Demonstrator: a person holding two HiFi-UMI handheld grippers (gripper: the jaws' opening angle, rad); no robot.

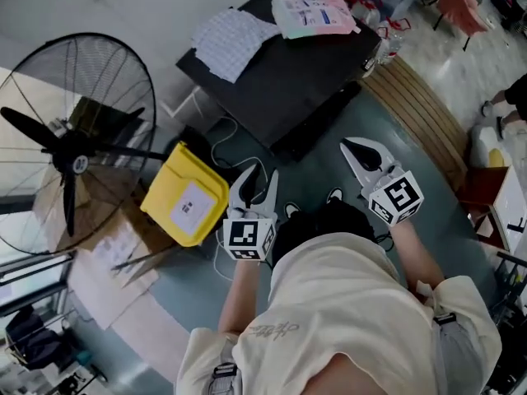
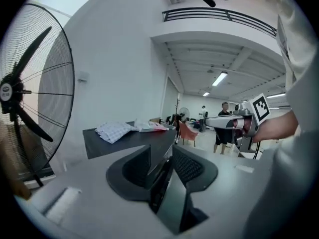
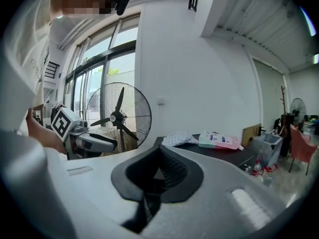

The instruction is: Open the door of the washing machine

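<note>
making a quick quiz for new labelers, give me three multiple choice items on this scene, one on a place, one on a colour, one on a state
1. Where does the checked cloth lie?
A. on the floor
B. on the black table
C. on a shelf

2. What colour is the box with the white label beside the fan?
A. blue
B. yellow
C. red

3. How do the fingers of the left gripper stand?
A. apart, with nothing between them
B. closed on the cloth
C. closed on a door handle

Answers:
1 B: the head view shows the cloth on the tabletop next to a pink packet.
2 B: its body is plain yellow in the head view.
3 A: the left gripper view shows a gap between the fingers, and only the far table shows through it.
</note>
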